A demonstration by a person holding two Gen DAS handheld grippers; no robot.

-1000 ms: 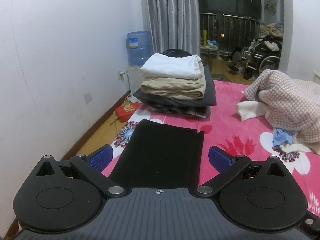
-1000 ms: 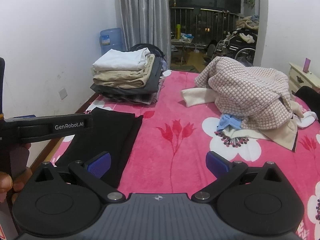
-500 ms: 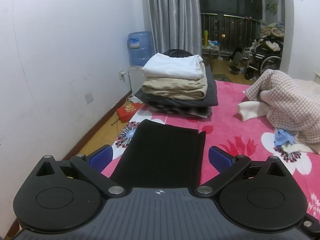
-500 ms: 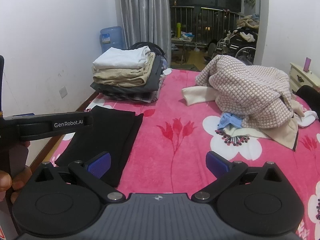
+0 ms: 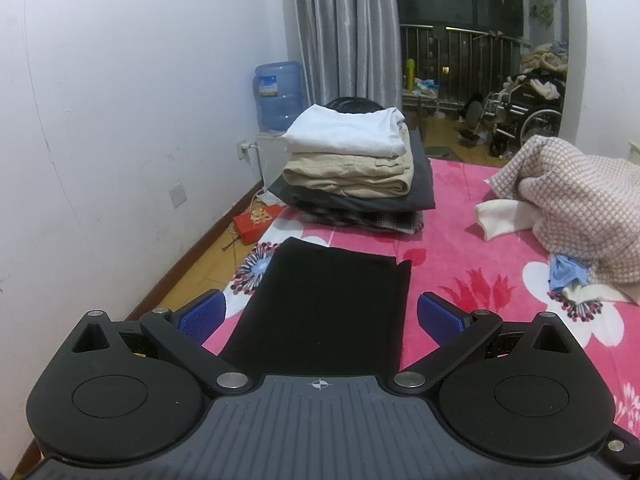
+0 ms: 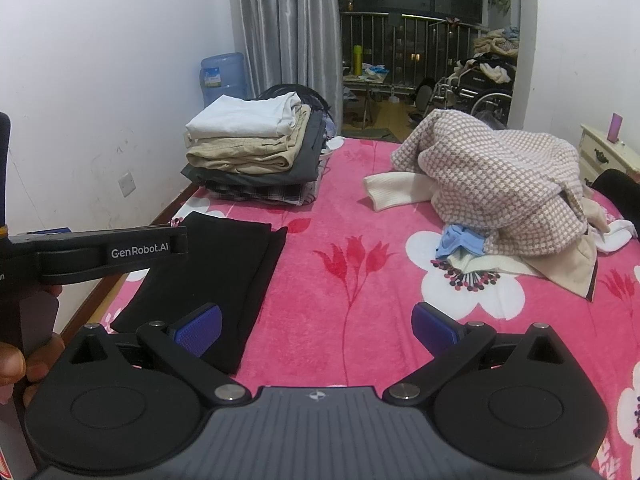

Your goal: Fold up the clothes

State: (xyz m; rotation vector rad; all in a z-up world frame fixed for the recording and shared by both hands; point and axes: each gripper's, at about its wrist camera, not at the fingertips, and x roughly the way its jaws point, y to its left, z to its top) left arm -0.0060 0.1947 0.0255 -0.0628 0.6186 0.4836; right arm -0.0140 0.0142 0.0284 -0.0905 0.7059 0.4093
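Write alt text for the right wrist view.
The open right gripper hovers over a pink floral bed. A folded black garment lies left, a folded stack behind it, an unfolded pile right.

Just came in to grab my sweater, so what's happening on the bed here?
A person is folding laundry with a handheld claw in each hand. The left claw and the right claw are both open and holding nothing, above the pink floral blanket. A folded black garment lies flat in front of the left claw. Behind it sits a stack of folded clothes, white on top. A heap of unfolded clothes under a checked knit piece waits on the right.
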